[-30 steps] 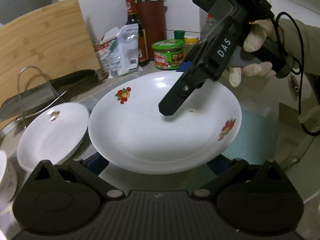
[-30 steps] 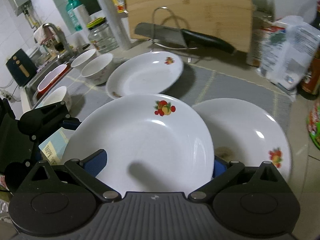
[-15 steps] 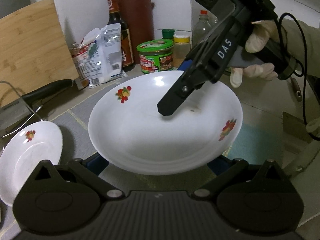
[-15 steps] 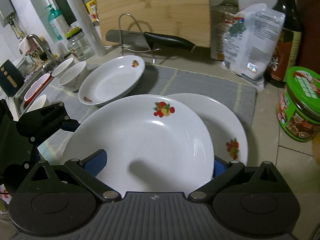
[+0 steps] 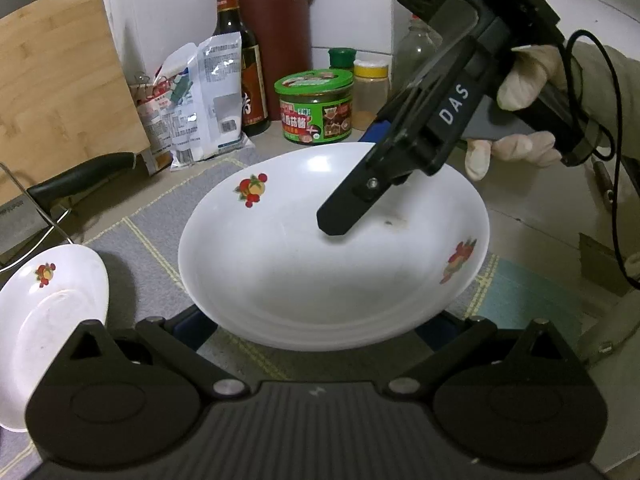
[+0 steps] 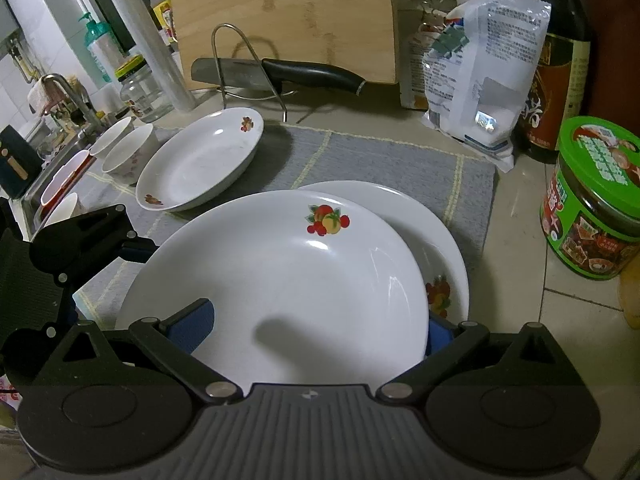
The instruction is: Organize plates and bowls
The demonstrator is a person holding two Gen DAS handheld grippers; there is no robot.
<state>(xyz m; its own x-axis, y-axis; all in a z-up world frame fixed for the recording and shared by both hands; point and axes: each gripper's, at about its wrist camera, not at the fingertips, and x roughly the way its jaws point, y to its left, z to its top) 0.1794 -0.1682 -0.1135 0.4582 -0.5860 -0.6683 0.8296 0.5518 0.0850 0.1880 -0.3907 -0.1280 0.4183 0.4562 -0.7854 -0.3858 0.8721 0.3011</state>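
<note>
**Held plate hangs off-centre over the plate it should nest in**

The right gripper (image 6: 312, 320) has the held plate (image 6: 280, 280) by its near rim. Its jaws stand wide: the pad at 9 o'clock lies on top of the plate and the one at 3 o'clock is tucked beneath the rim, so the plate looks wedged between them.

The left gripper (image 5: 312, 324) meets the same plate from the opposite side. Both its pads are hidden under the rim and well apart. Whether it clamps the plate or only props it up, I cannot tell.

The plate is off the counter and tilted slightly. Below it the resting plate (image 6: 424, 216) lies on the grey mat (image 6: 380, 156). In the right wrist view it peeks out from 12 round to 4 o'clock of the held plate, and its fruit mark shows at 3 o'clock.

That offset likely decides the next move. The held plate probably needs to slide toward 2 o'clock until the rims line up, then go down flat. Both plates are round, so no axis needs turning. The right gripper is the nearer of the two to the resting plate.

A third plate (image 6: 196, 168) sits at 10 o'clock on the mat, with bowls (image 6: 124, 148) beyond it, all still unstacked.
</note>
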